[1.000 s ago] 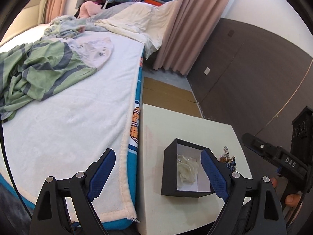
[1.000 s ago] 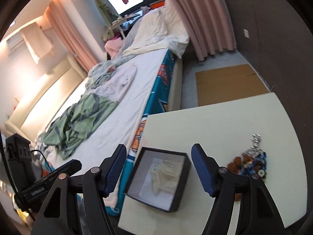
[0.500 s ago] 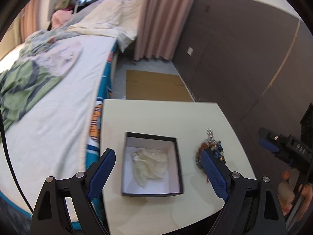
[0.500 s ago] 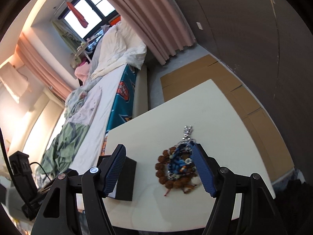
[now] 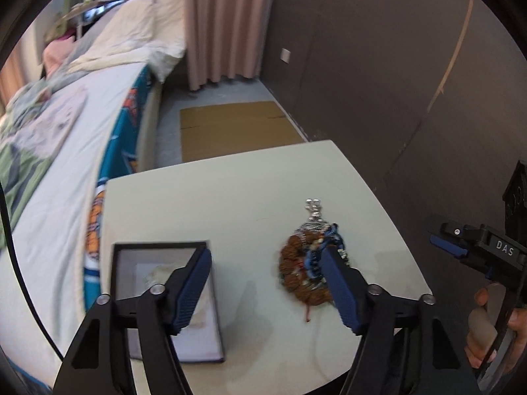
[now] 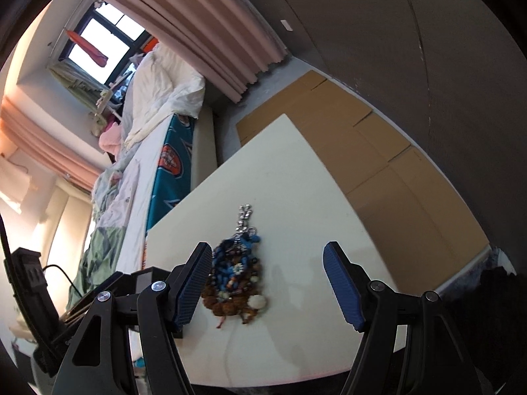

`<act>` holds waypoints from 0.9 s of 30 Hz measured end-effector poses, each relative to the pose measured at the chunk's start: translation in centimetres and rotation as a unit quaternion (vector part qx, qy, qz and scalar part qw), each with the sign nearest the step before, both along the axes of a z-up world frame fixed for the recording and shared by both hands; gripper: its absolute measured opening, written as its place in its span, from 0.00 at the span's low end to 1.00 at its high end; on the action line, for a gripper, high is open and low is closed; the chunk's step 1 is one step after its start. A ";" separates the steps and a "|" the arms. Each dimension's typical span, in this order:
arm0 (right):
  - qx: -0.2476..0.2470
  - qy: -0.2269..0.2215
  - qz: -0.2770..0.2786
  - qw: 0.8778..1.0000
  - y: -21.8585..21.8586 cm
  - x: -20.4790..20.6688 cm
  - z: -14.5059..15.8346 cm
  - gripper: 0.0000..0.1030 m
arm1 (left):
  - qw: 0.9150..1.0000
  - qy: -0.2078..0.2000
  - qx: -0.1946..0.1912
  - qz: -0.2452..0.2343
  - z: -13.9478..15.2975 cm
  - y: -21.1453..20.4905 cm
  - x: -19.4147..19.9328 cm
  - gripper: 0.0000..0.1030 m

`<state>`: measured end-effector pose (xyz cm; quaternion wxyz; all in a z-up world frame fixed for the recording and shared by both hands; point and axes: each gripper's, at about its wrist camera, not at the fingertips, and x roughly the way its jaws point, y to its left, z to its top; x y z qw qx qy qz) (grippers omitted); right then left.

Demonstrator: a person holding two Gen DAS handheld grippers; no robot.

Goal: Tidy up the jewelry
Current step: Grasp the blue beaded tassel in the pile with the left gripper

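A pile of jewelry (image 5: 303, 263), brown beads, blue beads and a silver chain, lies on the white table (image 5: 243, 191). An open black box (image 5: 141, 270) with a white lining and a pale item inside sits left of it. My left gripper (image 5: 266, 283) is open and empty above the table, between box and pile. My right gripper (image 6: 266, 283) is open and empty; the jewelry pile (image 6: 235, 273) lies by its left finger. The box corner (image 6: 145, 279) shows behind that finger. The right gripper also shows at the right edge of the left wrist view (image 5: 474, 250).
A bed (image 5: 66, 151) with rumpled bedding stands against the table's left side. Flat cardboard (image 5: 230, 125) lies on the floor beyond the table. A dark wall (image 5: 395, 65) runs along the right, and pink curtains (image 5: 224, 23) hang at the back.
Both views have swung right, from the bed and box toward the jewelry pile. Both grippers have stayed open and empty.
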<state>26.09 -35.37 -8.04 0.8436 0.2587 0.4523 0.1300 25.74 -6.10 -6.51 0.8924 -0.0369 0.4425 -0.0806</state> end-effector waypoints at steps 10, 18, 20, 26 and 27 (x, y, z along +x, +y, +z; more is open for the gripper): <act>0.040 0.034 -0.023 0.998 -2.8 0.9 -2.5 0.68 | 0.997 0.028 0.048 -0.056 -2.3 -6.1 3.3 0.51; 0.070 0.041 -0.029 0.996 -4.2 1.4 -3.5 0.68 | 0.993 0.061 0.076 -0.072 -5.3 -8.8 5.5 0.40; 0.079 0.047 -0.028 0.995 -4.2 1.8 -3.9 0.68 | 0.992 0.066 0.085 -0.073 -5.9 -9.2 5.9 0.35; 0.090 0.064 -0.017 0.994 -2.9 2.7 -5.3 0.68 | 0.990 0.077 0.092 -0.068 -6.9 -9.4 6.3 0.08; 0.091 0.066 -0.014 0.994 -2.7 2.8 -5.4 0.68 | 0.991 0.074 0.090 -0.067 -6.7 -9.3 6.0 0.08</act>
